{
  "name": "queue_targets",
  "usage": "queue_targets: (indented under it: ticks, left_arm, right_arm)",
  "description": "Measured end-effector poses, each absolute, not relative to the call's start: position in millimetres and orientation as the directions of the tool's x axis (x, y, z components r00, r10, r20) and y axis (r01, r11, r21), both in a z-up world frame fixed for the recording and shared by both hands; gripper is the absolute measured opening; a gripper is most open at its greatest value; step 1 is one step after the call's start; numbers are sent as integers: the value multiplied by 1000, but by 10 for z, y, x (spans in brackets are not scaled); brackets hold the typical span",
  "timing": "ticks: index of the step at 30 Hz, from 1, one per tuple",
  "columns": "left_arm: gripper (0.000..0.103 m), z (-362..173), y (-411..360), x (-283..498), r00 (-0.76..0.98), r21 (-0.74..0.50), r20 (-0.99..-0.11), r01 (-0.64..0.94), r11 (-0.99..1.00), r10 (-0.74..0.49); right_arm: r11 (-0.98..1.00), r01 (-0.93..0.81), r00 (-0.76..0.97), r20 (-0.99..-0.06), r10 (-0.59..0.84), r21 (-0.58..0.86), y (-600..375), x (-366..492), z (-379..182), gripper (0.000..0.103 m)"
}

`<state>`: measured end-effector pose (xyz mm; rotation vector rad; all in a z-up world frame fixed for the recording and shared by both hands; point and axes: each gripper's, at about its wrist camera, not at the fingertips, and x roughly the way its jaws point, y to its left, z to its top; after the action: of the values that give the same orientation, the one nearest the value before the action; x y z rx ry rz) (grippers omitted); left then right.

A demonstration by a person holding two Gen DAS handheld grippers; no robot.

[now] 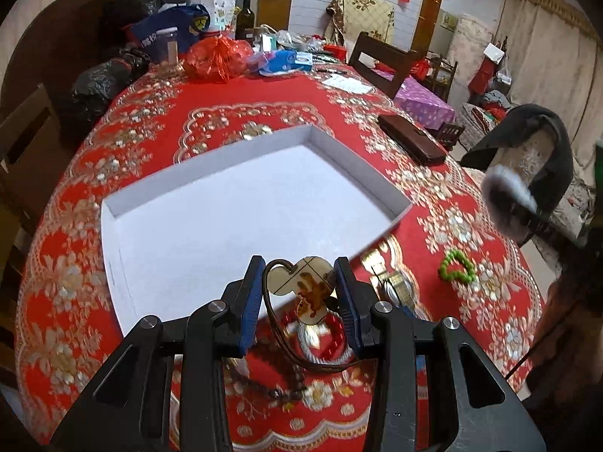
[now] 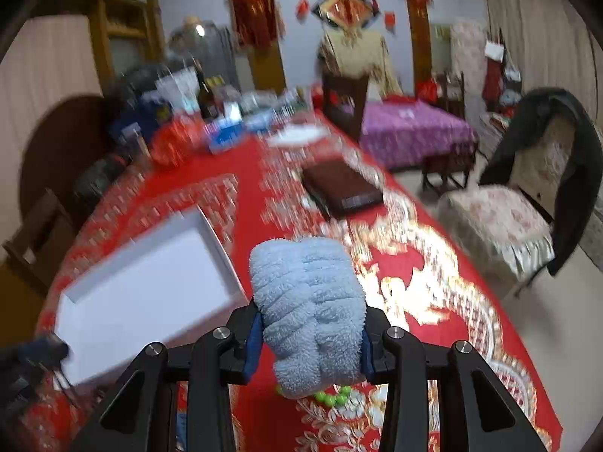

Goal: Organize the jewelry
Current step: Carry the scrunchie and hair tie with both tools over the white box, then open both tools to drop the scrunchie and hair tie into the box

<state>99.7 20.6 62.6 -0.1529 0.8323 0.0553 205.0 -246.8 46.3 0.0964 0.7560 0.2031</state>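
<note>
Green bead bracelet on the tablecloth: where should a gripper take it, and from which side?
Pinch one side of the green bead bracelet across its strand, coming straight down. It lies flat as an open loop on the tablecloth, so one finger fits inside the ring, one outside.

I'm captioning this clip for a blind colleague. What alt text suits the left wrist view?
The left gripper holds a pale clover-shaped pendant on a dark cord above a red floral tablecloth, at the near edge of an open white shallow box. A green bead bracelet lies to the right.

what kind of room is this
Most likely a home dining or living room: a long table under a red floral embroidered tablecloth, a dark wooden dining chair, and red Chinese festive hangings on the wall.
</note>
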Motion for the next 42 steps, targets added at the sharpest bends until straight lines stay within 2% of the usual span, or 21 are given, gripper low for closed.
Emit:
queue_targets:
  ticks: [9,18,21,23,34,42]
  left_arm:
    - [36,747,446,1141,662,-106,-748,-184,977,44]
    - [36,735,767,1245,645,-92,-761,-218,972,72]
    - [36,846,867,1313,672,-97,-736,-216,972,76]
    - [36,864,925,1373,682,-86,-726,-212,974,85]
    - [36,205,1273,1516,591,-88,-800,-284,955,102]
    - [36,17,1423,1554,562,-43,-812,-325,945,156]
  right_arm:
    - [951,-177,684,-663,305,254,-2426,2008,524,38]
    - [875,-448,634,-623,457,186,-1824,2047,621,38]
    - [854,-509,633,-627,454,104,-1655,2065,579,38]
    - [847,-522,610,-650,453,101,-1605,2138,497,38]
    - [813,-555,502,-707,497,178,-1202,2553,259,38]
    - [811,-552,430,-768,475,193,-968,2763,-46,38]
